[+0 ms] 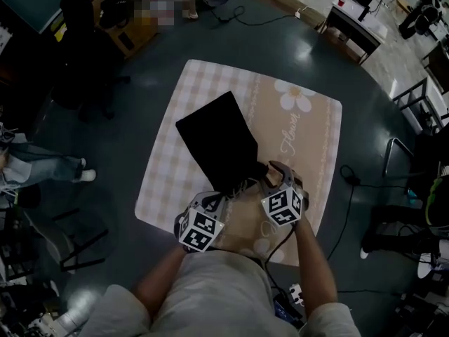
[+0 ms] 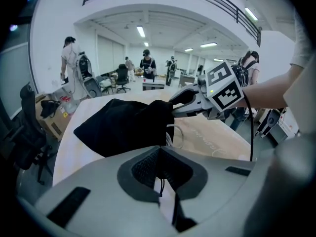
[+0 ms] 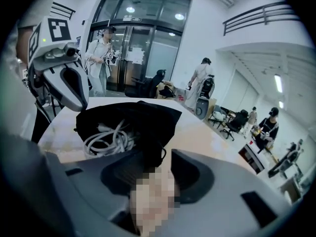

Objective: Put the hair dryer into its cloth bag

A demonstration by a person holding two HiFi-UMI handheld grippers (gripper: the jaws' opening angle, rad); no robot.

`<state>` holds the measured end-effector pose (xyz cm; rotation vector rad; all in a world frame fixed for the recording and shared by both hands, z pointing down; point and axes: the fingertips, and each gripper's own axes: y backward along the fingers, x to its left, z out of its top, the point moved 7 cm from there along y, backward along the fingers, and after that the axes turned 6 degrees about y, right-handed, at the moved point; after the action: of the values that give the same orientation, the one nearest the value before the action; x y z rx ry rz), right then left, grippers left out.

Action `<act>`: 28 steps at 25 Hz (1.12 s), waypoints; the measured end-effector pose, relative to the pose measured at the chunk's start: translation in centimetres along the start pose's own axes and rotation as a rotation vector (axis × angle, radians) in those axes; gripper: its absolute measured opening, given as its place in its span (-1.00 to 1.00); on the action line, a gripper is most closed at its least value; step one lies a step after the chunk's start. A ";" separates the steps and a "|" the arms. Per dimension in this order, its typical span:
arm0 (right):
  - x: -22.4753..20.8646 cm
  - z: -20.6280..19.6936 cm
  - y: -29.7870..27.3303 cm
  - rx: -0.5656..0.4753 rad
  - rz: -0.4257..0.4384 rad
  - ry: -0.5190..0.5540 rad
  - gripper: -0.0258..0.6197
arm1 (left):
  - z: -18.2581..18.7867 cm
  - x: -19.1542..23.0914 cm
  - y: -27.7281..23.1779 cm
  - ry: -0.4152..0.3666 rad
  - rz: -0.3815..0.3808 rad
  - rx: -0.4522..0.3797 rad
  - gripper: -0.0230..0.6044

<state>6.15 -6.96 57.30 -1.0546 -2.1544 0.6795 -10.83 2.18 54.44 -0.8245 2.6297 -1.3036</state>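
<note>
The black cloth bag (image 1: 216, 142) lies on a beige checked mat (image 1: 309, 139), its mouth toward me. Both grippers are at that mouth. The left gripper (image 2: 160, 181) is shut on a thin black drawstring of the bag (image 2: 123, 125); in the head view the left gripper (image 1: 226, 194) is at the mouth's left corner. The right gripper (image 3: 153, 169) stands open just short of the rim of the bag (image 3: 148, 120), nothing pressed between its pads. A coil of white cable (image 3: 106, 138) shows inside the mouth. The hair dryer's body is hidden in the bag.
The mat lies on a round dark table (image 1: 133, 118). Black chairs (image 1: 84, 27) and a seated person's legs (image 1: 42, 167) are at the left; a desk (image 1: 354, 23) and a floor cable (image 1: 347, 188) are at the right. People stand in the room (image 2: 71, 68).
</note>
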 end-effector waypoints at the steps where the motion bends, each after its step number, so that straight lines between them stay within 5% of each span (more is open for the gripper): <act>1: -0.1 0.1 -0.1 -0.008 -0.016 0.002 -0.52 | 0.0 0.0 -0.1 -0.002 0.005 -0.003 -0.91; 2: -0.2 0.2 -0.2 -0.019 -0.032 0.004 -0.78 | -0.1 0.0 -0.1 -0.002 0.010 -0.009 -0.91; 7: -0.4 0.3 0.0 -0.041 -0.033 0.004 -0.85 | -0.6 0.0 0.8 -0.020 0.087 -0.073 -0.88; 10: -0.5 0.2 0.2 -0.043 -0.031 0.000 -0.85 | -2.1 -0.5 0.8 0.011 0.054 -0.040 -0.31; 13: -0.5 0.4 0.4 -0.050 -0.035 -0.013 -0.85 | -3.6 -0.8 0.1 0.053 0.037 0.005 -0.24; 19: -0.2 0.4 1.0 -0.053 -0.046 -0.033 -0.85 | -3.5 -0.5 -1.8 0.072 0.111 0.024 -0.25; 22: 0.0 0.1 0.9 -0.043 -0.035 -0.043 -0.85 | -4.1 0.3 -3.0 0.106 0.123 0.051 -0.72; 28: 1.6 -2.3 0.9 0.002 0.017 -0.067 -0.85 | -5.7 0.2 -4.1 0.077 0.102 0.070 -0.86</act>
<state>7.52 -4.74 58.68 -1.0643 -2.2035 0.7352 -11.01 4.09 61.20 -0.6335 2.6278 -1.4186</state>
